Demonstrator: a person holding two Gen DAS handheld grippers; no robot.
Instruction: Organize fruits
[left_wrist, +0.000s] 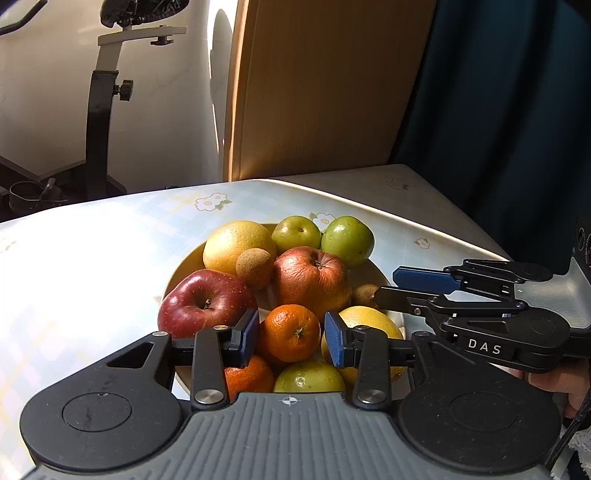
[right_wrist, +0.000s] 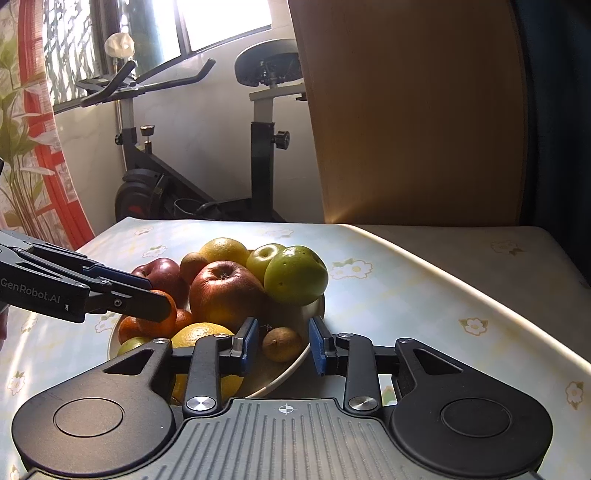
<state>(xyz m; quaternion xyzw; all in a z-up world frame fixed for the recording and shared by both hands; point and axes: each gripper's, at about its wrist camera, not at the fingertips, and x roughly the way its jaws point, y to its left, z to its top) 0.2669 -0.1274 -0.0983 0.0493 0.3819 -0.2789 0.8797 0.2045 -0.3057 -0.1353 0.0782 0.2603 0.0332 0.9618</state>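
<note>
Left wrist view: left tool (left_wrist: 290, 336) released, blue pads straddling a mandarin (left_wrist: 291, 331) at the near side of the bowl (left_wrist: 177, 271); pads flank the fruit, contact not confirmed. Right tool (left_wrist: 384, 286) enters from the right in this view, fingers set apart, tips over the bowl's right edge beside a small brown fruit (left_wrist: 364, 295).

Right wrist view: right tool (right_wrist: 282, 343) released, the small brown fruit (right_wrist: 282, 343) lying between its pads without visible contact. Left tool (right_wrist: 151, 295) reaches in from the left over the mandarin (right_wrist: 159, 321).

Outward: all fruit sits heaped in the one bowl on the flowered surface (left_wrist: 92, 240): a dark red apple (left_wrist: 205, 301), a wrinkled red apple (left_wrist: 312, 280), two green apples (left_wrist: 347, 240) at the far rim, yellow citrus (left_wrist: 238, 243), and a round tan fruit (left_wrist: 255, 267). No second container is visible, so the intended arrangement cannot be judged; the heap fits either a pile awaiting sorting or one already gathered.

Risks (judgement):
- The mandarin looks wedged low in the heap; lifting it could unsettle neighbours, especially the dark red apple resting at the rim.
- Green apples perch at the far rim; a nudge to the bowl could roll them onto the surface.
- Both tools work close together over one bowl; fingers may collide.
- Round skins may slip from flat pads if gripped off-centre.
</note>
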